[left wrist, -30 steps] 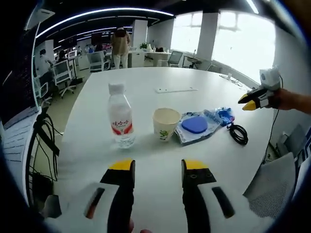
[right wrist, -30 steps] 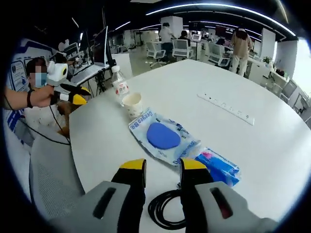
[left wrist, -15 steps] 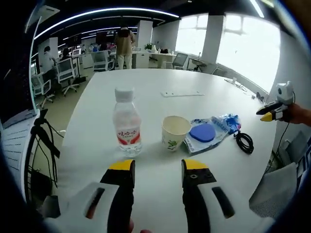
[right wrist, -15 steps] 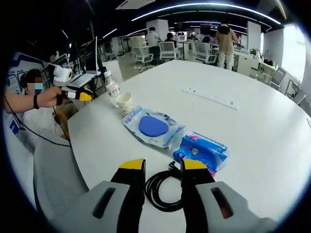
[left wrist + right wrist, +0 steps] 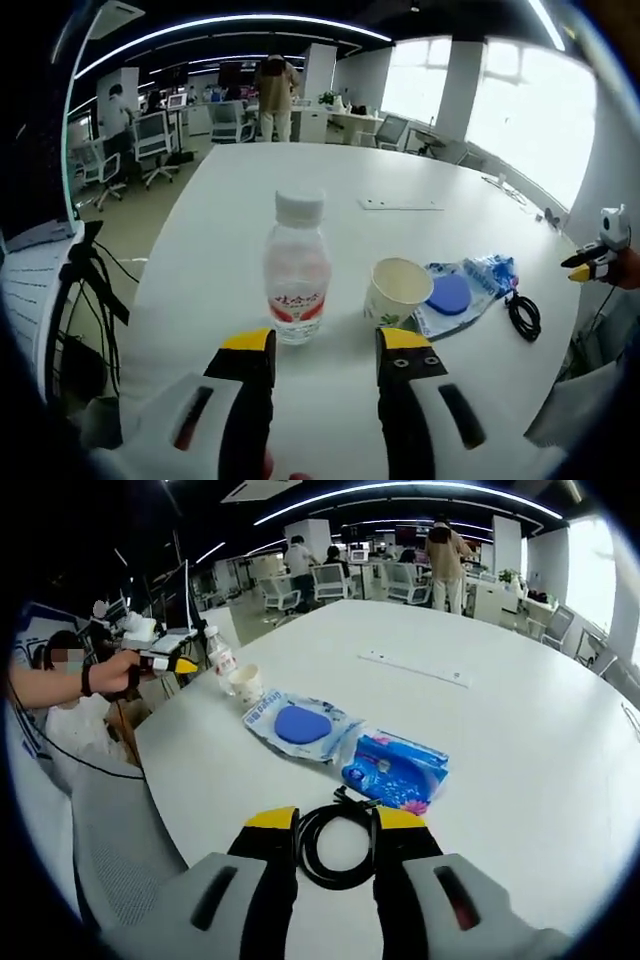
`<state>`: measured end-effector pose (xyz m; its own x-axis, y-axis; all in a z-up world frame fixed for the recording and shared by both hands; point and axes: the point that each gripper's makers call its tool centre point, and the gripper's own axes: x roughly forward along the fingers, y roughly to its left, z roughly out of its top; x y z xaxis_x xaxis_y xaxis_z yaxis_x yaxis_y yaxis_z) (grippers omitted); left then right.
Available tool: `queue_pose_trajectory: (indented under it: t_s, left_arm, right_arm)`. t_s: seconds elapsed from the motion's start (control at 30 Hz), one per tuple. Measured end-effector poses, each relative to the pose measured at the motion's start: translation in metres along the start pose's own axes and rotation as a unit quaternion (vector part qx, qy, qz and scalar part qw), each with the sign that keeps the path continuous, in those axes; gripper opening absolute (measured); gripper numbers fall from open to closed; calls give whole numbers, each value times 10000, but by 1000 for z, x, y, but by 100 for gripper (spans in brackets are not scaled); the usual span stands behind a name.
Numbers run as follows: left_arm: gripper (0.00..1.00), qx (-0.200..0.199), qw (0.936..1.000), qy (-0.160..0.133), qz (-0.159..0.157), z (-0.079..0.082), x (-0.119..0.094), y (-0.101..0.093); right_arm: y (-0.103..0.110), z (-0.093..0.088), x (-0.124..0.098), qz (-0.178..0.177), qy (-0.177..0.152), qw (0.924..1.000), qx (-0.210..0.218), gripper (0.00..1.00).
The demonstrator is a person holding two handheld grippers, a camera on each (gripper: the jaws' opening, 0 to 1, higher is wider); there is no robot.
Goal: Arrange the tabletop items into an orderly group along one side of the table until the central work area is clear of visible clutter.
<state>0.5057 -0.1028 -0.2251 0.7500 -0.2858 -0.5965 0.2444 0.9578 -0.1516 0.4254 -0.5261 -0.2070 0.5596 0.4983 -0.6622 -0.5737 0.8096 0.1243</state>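
While hovering over the white table (image 5: 230, 200), left gripper (image 5: 325, 345) stood parted and empty, just short of the water bottle (image 5: 297, 266). Paper cup (image 5: 397, 292) beside the bottle, blue-disc packet (image 5: 450, 298) past the cup. Right gripper (image 5: 334, 825) likewise parted, holding nothing, over the black cable coil (image 5: 335, 838); blue wipes pack (image 5: 398, 773) just beyond the coil.

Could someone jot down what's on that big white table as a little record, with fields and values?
surface: round white table
drink items: clear plastic water bottle with white cap upright, beside white paper cup
packets: clear packet holding a blue disc; blue printed plastic packet
cable: coiled black cable, just ahead of the right gripper
left gripper: jaws apart, facing the bottle
right gripper: jaws apart
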Motion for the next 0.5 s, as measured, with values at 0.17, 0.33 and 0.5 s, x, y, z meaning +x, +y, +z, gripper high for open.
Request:
queue_pose_trajectory:
  t_s: [0.17,0.33,0.5]
  left_arm:
    - [41,-9,10000,-16,47,6,11,0]
    - [42,-57,9999,-57,116,14,21,4]
    - [45,-88,9998,-43,168,15,31,7]
  right_arm:
    - [-4,-5,-6,-74,3,9999,83,27]
    - [-4,-11,-11,-142,-29,9996,229,27]
    - [0,-21,-13,-151,-23,9993,331,27]
